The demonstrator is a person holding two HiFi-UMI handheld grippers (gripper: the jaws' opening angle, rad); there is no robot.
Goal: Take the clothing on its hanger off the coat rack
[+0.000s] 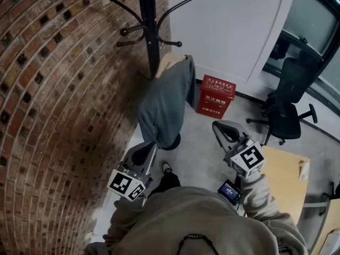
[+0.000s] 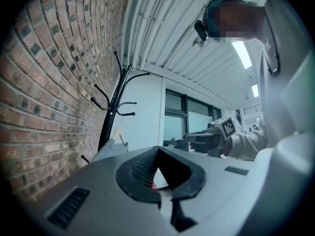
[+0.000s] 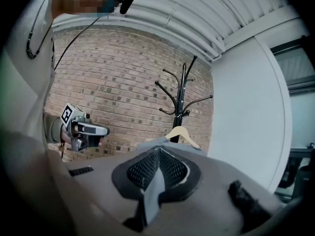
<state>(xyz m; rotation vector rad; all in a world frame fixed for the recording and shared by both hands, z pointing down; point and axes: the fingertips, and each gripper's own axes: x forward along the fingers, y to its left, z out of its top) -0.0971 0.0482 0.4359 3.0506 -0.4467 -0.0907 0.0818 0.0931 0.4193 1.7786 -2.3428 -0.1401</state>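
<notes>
A grey garment [image 1: 164, 102] is hanging on a pale wooden hanger [image 1: 169, 61] against the pole of the black coat rack [image 1: 153, 41], toward 12 o'clock in the head view. The cloth is covering most of the hanger, and the hook is proving too small to make out. The frame's top edge is cutting off the rack's crown, and the garment is hiding the lower pole. The left gripper [image 2: 157, 150] is pointing up at the rack with its fingertips meeting on nothing. Only a sliver of something pale and red is showing behind them. The right gripper [image 3: 157, 151] is hovering at 4 o'clock of the garment, its ribbed pads [image 3: 142, 170] pressing together, empty. Both are staying apart from the cloth. A red box [image 1: 215, 94] is sitting at 3 o'clock of the garment, its print unreadable.
</notes>
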